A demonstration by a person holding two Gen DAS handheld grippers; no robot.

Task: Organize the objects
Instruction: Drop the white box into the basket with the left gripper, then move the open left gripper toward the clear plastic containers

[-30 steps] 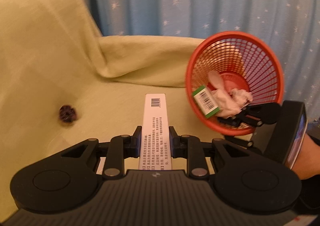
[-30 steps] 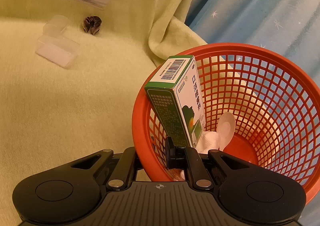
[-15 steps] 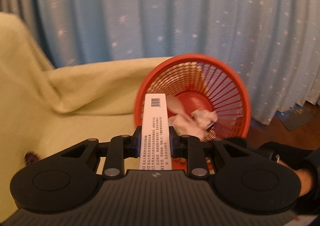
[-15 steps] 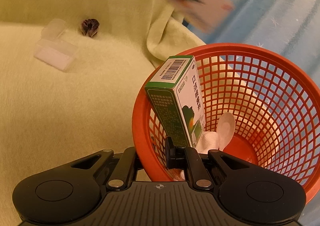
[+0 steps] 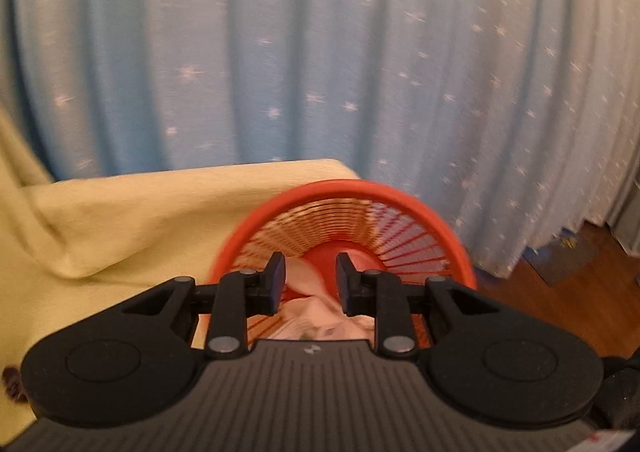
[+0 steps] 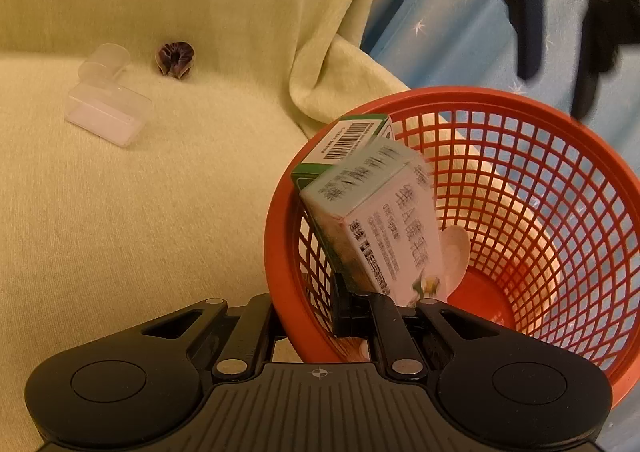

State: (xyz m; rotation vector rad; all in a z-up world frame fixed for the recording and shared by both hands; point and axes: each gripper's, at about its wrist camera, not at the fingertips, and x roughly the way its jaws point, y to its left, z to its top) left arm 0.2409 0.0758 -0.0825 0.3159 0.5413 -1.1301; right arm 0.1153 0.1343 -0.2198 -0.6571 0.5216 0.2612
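Note:
My right gripper [image 6: 310,306] is shut on the near rim of the red mesh basket [image 6: 560,187] and holds it tilted over the sofa edge. Inside it a white box [image 6: 380,228] leans on a green-and-white box [image 6: 348,137], beside a pale spoon [image 6: 456,252]. My left gripper [image 5: 310,278] is open and empty right above the basket [image 5: 400,195], where crumpled white paper [image 5: 316,316] shows between its fingers. It also shows blurred at the top right of the right wrist view [image 6: 560,23].
A yellow-green sofa cover [image 6: 140,211] carries a clear plastic container [image 6: 106,107] and a dark shrivelled object [image 6: 175,59]. A blue star-print curtain [image 5: 320,51] hangs behind. Wooden floor [image 5: 560,292] lies at the right.
My left gripper swung right over the basket, opened and let go of the white box, which now lies in the basket against the green box. The right gripper has held still.

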